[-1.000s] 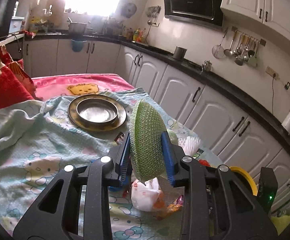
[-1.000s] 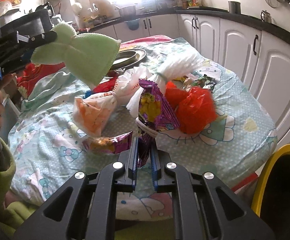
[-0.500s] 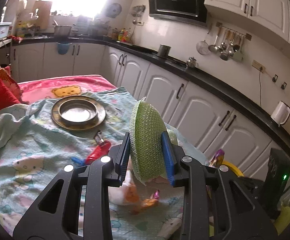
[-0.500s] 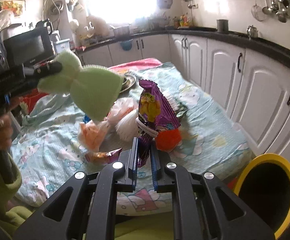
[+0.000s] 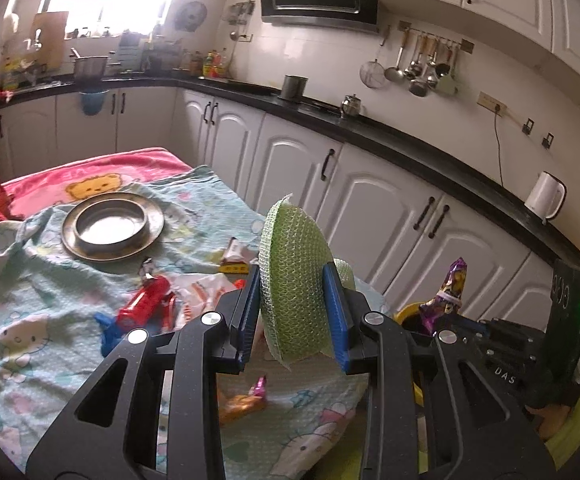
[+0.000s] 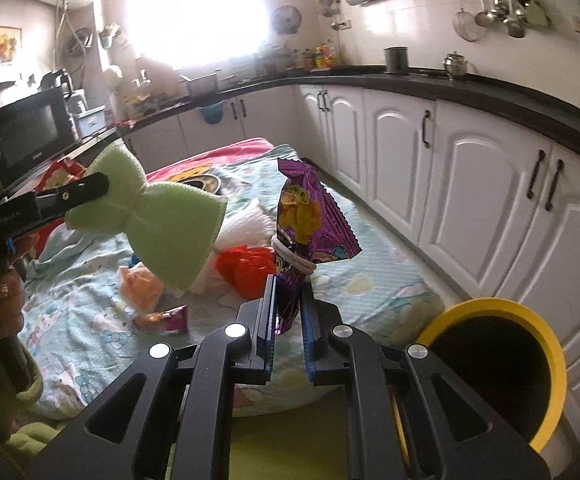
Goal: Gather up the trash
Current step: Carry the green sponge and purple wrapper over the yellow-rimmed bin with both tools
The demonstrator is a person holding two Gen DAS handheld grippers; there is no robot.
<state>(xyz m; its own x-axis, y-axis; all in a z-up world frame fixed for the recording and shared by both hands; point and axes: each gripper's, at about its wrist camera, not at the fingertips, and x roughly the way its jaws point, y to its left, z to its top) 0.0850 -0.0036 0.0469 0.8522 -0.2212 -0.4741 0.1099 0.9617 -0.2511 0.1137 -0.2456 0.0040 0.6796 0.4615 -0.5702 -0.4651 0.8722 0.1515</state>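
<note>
My left gripper (image 5: 292, 312) is shut on a green foam net sleeve (image 5: 294, 276), pinched at its middle so both ends flare; it also shows in the right wrist view as the green foam net (image 6: 162, 228) held up over the bed. My right gripper (image 6: 288, 312) is shut on a purple snack bag (image 6: 310, 220) tied with a white band, lifted above the bed edge. The purple snack bag (image 5: 452, 284) appears at the right in the left wrist view. A yellow-rimmed black bin (image 6: 494, 356) stands on the floor just right of my right gripper.
On the cartoon-print blanket (image 5: 30, 344) lie a red wrapper (image 5: 146, 300), an orange wrapper (image 5: 238, 404), a red plastic bag (image 6: 246, 268) and white plastic (image 6: 250, 224). A metal plate with a bowl (image 5: 110, 228) sits farther back. White cabinets (image 6: 470, 208) run along the right.
Both grippers have swung right, away from the bed's middle, each still holding its item. The purple bag has risen, and the yellow bin has come closer in the right wrist view.
</note>
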